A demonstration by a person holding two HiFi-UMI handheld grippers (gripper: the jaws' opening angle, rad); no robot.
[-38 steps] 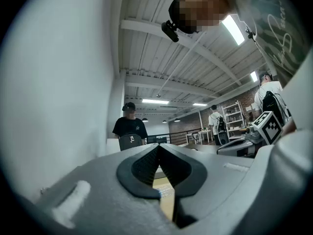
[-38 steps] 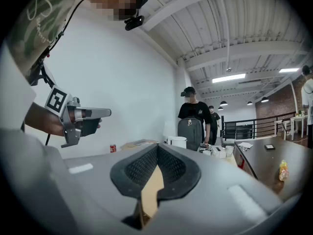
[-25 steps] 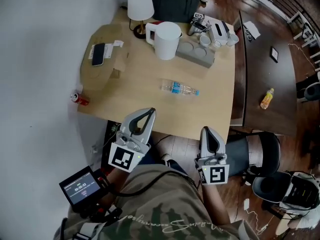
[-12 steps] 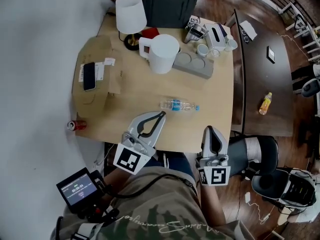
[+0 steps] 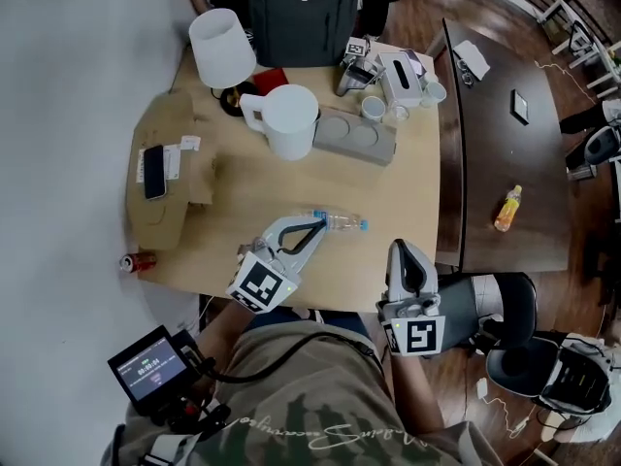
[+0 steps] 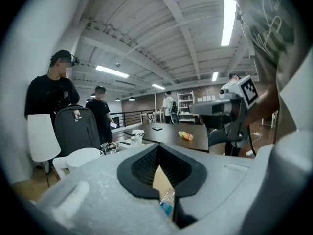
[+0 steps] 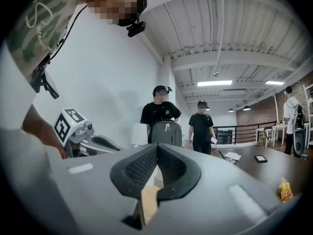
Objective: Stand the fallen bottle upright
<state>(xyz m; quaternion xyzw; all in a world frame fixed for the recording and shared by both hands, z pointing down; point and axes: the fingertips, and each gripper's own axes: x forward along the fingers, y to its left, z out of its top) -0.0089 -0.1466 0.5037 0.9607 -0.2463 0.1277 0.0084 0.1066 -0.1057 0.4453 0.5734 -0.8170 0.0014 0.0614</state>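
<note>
Pale, smooth wood forms the surface [image 5: 412, 197] below me, rounded at its corners. My left tool [image 5: 316, 224] is clenched, its ribbed black pads pressed together with nothing between them. Just past its tip lies the bottle [image 5: 338, 221], clear crinkled plastic with a blue label and a blue cap. It is flat on its side, with the cap pointing off to the tool's right. I can't tell whether the tip touches it. My right tool [image 5: 399, 250] is also clenched and empty, hanging at the surface's near edge, to the right of the bottle and apart from it. Farther ahead of the left tool stand a glossy white pitcher [image 5: 288, 119] and a grey tray [image 5: 351, 134] with round recesses. A flat brown cardboard sheet [image 5: 165, 216] lies off to the left tool's left.
</note>
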